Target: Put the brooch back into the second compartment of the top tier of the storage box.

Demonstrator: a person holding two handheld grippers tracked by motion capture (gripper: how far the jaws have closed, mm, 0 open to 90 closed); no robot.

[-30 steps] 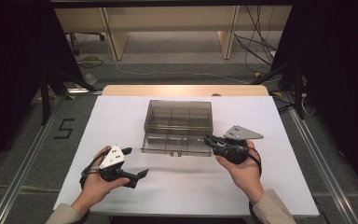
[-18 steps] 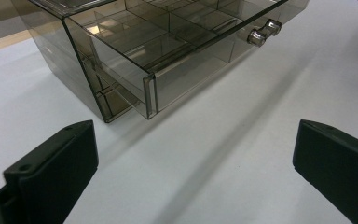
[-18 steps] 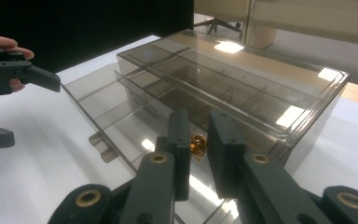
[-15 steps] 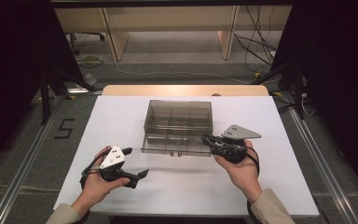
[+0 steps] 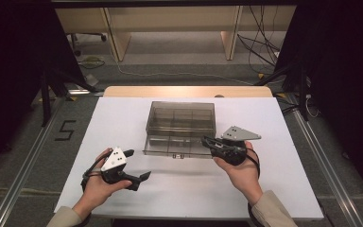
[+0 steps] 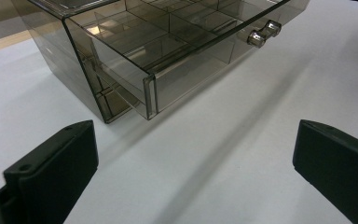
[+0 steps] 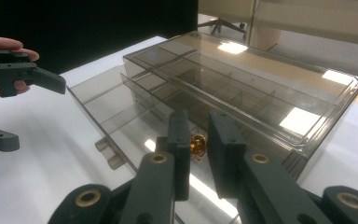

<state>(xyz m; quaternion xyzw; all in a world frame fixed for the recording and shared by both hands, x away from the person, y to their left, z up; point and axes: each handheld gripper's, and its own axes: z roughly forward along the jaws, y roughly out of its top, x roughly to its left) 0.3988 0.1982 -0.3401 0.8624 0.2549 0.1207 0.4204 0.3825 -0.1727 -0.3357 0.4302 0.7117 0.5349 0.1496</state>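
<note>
Right tongs [image 7: 199, 135], jaws pressed nearly together over a small amber piece [image 7: 197, 143], hover above the pulled-out drawer [image 5: 176, 146] of a smoky clear organiser box [image 5: 180, 118]; left tongs [image 5: 136, 164], spread wide and empty, rest near the drawer's front corner on the white counter [image 5: 123, 123]

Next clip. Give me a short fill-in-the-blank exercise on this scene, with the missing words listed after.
1. The drawer of the smoky clear organizer box is pulled partly ____.
2. The left tongs stand with jaws wide ____ above the white table.
3. The right tongs have a small ____-coloured object between their jaws.
4. The drawer's front carries ____ round knobs.

Missing words: open; open; amber; two
</note>
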